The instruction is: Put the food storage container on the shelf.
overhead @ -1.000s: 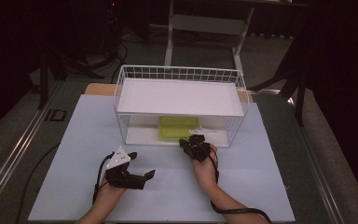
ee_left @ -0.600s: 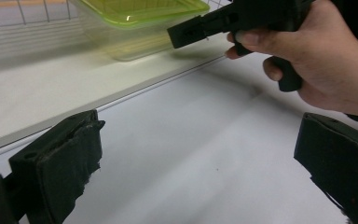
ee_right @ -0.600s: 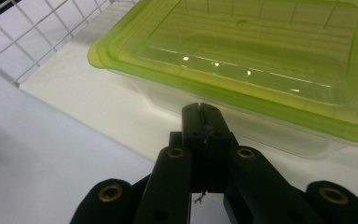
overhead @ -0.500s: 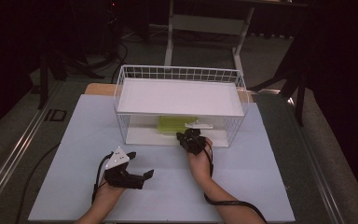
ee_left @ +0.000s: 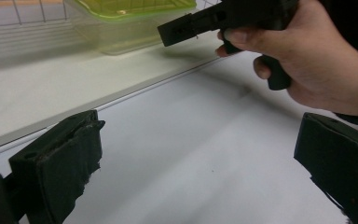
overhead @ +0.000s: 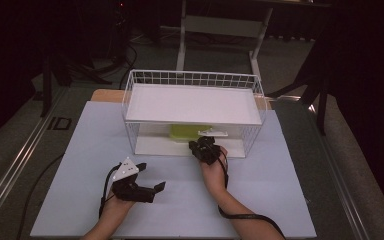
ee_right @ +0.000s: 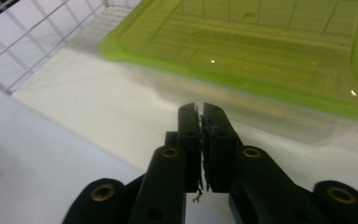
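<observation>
A clear box with a green lid (overhead: 189, 131) sits on the lower white board of a wire rack (overhead: 192, 79), under its upper white shelf. My right gripper (overhead: 201, 143) is at the front edge of that lower board, pointing at the box. In the right gripper view, my right gripper (ee_right: 201, 110) is shut with nothing between its jaws, just short of the green lid (ee_right: 270, 51). My left gripper (overhead: 151, 176) rests low over the table at the front left. Its jaws stand wide apart in the left gripper view (ee_left: 200, 172), empty, facing the box (ee_left: 135, 14) and the other hand.
The rack stands mid-table on a white sheet (overhead: 280, 190), with wire walls (ee_right: 28, 42) at its sides and back. Its lower board (ee_left: 37, 88) has a slight front lip. Dark floor and stand legs (overhead: 182, 40) lie beyond the table.
My right gripper has moved forward and slightly left, up to the rack's lower board and close to the green-lidded box. The left gripper has stayed almost where it was.
</observation>
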{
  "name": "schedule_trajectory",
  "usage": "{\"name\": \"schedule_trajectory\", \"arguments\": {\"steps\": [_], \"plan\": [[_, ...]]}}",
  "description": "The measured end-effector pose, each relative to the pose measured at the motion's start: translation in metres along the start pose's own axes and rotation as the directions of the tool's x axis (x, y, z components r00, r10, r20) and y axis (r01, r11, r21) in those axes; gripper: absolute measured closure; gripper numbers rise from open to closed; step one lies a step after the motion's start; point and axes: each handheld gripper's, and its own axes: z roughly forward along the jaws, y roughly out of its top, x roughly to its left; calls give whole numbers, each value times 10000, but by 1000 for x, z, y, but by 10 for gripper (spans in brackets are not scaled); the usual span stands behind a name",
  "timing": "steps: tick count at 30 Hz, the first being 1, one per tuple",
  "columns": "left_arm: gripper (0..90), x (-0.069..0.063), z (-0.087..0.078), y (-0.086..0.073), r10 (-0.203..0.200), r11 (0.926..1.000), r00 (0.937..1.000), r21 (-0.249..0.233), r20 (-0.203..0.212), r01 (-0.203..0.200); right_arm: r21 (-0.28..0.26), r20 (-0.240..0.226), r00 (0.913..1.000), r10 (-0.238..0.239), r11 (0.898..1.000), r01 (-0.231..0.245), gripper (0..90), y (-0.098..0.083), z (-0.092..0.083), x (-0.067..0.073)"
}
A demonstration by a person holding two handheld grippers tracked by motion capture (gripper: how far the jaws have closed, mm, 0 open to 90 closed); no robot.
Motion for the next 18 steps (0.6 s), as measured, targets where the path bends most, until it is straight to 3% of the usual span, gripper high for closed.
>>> {"name": "schedule_trajectory", "arguments": {"steps": [4,11,14,18], "plan": [[16,-3,0,0,362,9993,9993,-40,-53,-362,-45,-307,9992,245,9997,-247,861,-5,-13,2],[16,-4,0,2,146,9998,9999,-117,27,-146,-145,-368,9993,-78,9999,72,841,-13,-38,4],[16,-3,-1,2,21,9998,9999,-195,98,-19,-114,-490,9988,-43,9999,38,809,-14,-43,4],[17,-4,-2,4,145,9994,9999,-312,79,-143,-559,-507,9985,-191,9983,162,677,-17,-61,5]]}}
